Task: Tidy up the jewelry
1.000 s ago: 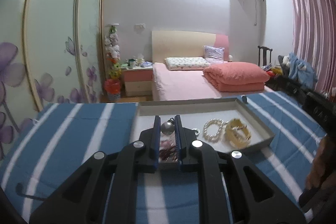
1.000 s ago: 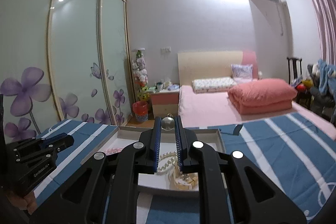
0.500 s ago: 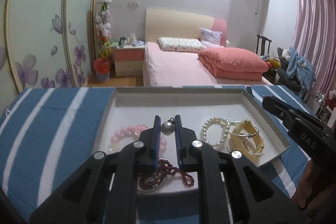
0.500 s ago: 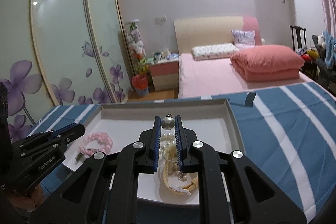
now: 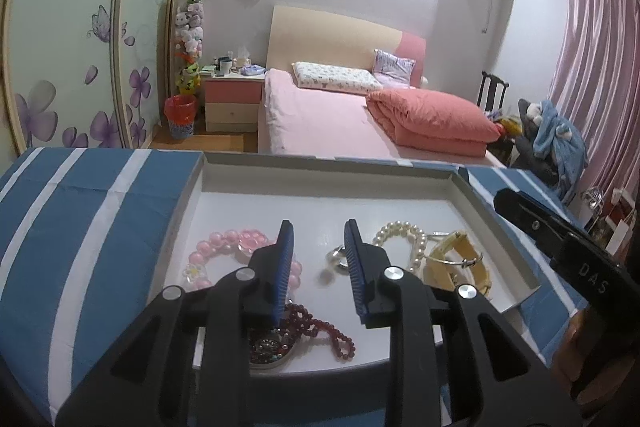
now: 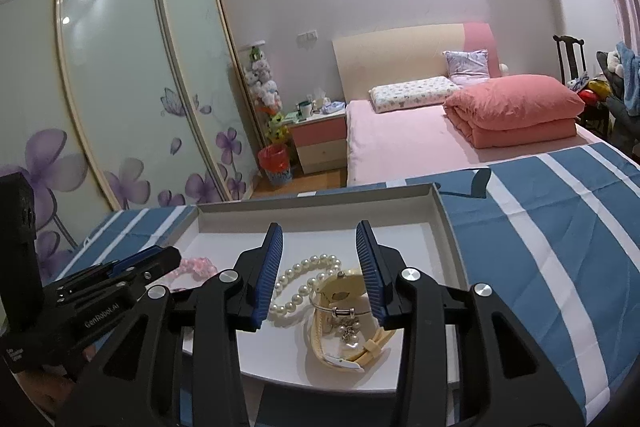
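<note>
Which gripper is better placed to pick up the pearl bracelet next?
Probably the right gripper. It is open, and the pearl bracelet lies between and just below its fingers. The left gripper, also open, points at the ring instead.

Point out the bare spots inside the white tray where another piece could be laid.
The tray is bare along its far wall, beyond the pink bead bracelet and pearl bracelet. A narrower bare strip runs down the middle around the silver ring. The near-left, with the dark red bead necklace, and the right, with the cream watch, are crowded.
</note>
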{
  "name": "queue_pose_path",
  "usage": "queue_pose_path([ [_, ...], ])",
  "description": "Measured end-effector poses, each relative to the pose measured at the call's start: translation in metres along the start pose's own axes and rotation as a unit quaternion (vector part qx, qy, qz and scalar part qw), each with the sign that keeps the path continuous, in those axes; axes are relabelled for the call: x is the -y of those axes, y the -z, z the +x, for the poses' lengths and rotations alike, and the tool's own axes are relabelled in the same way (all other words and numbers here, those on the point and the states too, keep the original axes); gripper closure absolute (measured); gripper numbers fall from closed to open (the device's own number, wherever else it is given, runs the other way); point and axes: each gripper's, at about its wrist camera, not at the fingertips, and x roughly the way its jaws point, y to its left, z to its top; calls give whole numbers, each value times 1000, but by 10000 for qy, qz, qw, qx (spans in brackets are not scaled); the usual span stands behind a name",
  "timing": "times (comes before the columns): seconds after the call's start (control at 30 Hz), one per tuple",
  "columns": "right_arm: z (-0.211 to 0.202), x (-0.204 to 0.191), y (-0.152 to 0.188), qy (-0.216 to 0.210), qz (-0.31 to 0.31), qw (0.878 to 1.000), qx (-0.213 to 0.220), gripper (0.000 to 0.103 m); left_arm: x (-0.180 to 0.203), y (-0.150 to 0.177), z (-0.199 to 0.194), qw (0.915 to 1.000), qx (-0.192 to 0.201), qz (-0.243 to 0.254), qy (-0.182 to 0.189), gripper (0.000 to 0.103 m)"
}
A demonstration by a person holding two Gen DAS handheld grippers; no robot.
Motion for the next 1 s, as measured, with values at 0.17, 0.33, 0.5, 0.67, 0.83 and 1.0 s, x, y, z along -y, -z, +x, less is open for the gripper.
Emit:
queue_pose_path([
  [0.17, -13, 0, -4, 37, 26, 9999, 105, 63, -8, -2, -20, 9998, 165, -100, -62, 68],
  [0.33, -34, -6, -3, 130, -48, 9996, 244, 42, -19, 2, -52, 9990, 357, -200, -192, 56],
  [0.5, -68, -15, 5, 243, -177, 9986, 443, 20, -30, 13, -99, 9959, 703, -223, -533, 34],
  [0.67, -100, -27, 16, 290, -230, 9973, 633, 3, -28, 34, -142, 9886, 1081, -21, -1051, 10],
  [0.83, -122, -36, 24, 344, -288, 9960, 771, 2, -19, 52, -173, 9797, 1308, 296, -1492, 4],
  [1.0, -138, -44, 36, 415, -411, 9946, 861, 2, -10, 69, -196, 9739, 1411, 452, -1722, 4],
])
